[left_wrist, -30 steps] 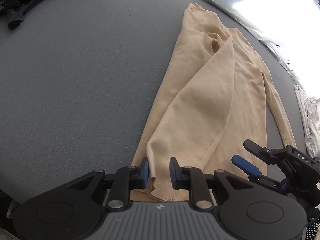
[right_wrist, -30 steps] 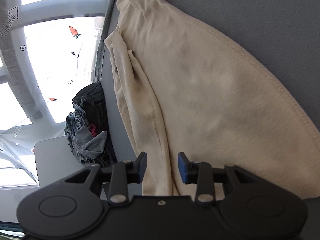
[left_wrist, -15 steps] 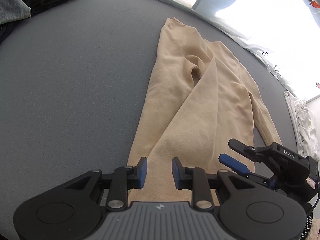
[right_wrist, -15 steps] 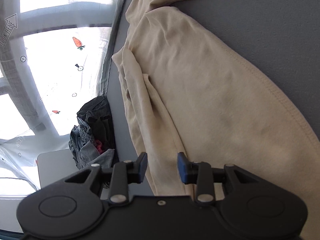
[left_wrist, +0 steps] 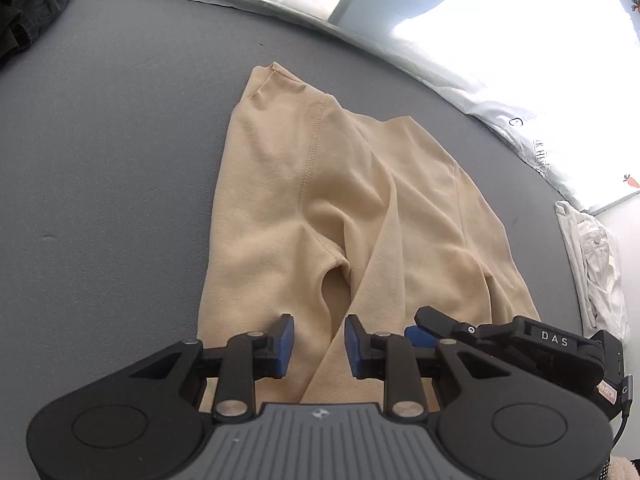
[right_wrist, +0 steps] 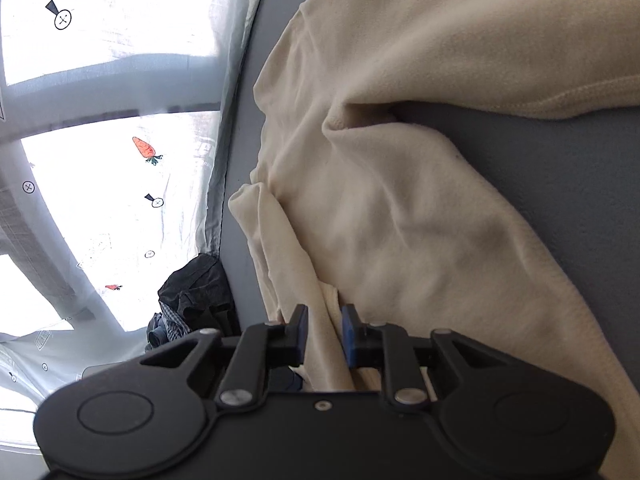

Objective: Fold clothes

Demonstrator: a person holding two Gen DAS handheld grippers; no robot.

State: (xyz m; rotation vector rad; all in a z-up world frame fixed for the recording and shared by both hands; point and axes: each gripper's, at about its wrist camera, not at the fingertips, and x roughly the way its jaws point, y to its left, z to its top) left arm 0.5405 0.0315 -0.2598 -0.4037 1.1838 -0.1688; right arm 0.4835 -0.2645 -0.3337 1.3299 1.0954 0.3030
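Note:
A beige long-sleeved garment lies partly folded on the grey surface, its far end narrow and its near end under my grippers. My left gripper is over the near part of the cloth, jaws apart with a fabric layer passing between them. My right gripper has its jaws narrowed on a folded edge of the same garment, which runs between the blue pads. It shows at the lower right of the left wrist view.
A pale printed curtain lines the far edge of the surface. A dark clothes pile sits by the curtain. A white garment lies at the right edge. Dark clothes fill the far left corner.
Both grippers have moved forward along the garment, and its near part has come forward with them over the rest. The right jaws have narrowed onto a fold of fabric.

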